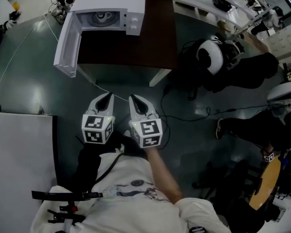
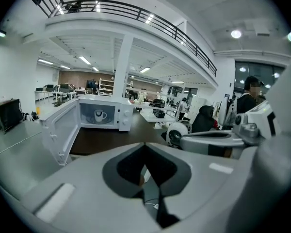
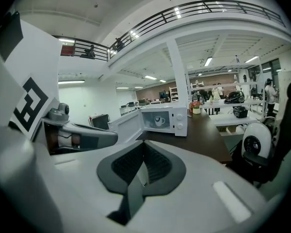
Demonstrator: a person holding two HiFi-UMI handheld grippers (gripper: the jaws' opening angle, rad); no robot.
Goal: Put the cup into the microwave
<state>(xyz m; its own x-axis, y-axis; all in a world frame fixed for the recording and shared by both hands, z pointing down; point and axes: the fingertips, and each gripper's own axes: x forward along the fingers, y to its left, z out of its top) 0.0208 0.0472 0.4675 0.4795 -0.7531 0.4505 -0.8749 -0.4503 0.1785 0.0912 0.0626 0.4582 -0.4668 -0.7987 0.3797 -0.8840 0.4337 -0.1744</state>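
A white cup (image 1: 105, 16) stands inside the white microwave (image 1: 132, 4), whose door (image 1: 68, 45) hangs open to the left. The microwave sits on a dark brown table (image 1: 136, 47). The left gripper view shows the cup (image 2: 100, 114) in the oven's cavity, and so does the right gripper view, with the cup (image 3: 158, 121) far off. My left gripper (image 1: 107, 98) and right gripper (image 1: 134, 100) hang side by side over the floor, well short of the table. Both are shut with nothing between their jaws.
A white panel (image 1: 19, 154) lies at the lower left. A black chair with a white round device (image 1: 211, 56) stands right of the table. Cables (image 1: 184, 116) run across the dark floor. A person in dark clothes (image 1: 262, 125) is at the right.
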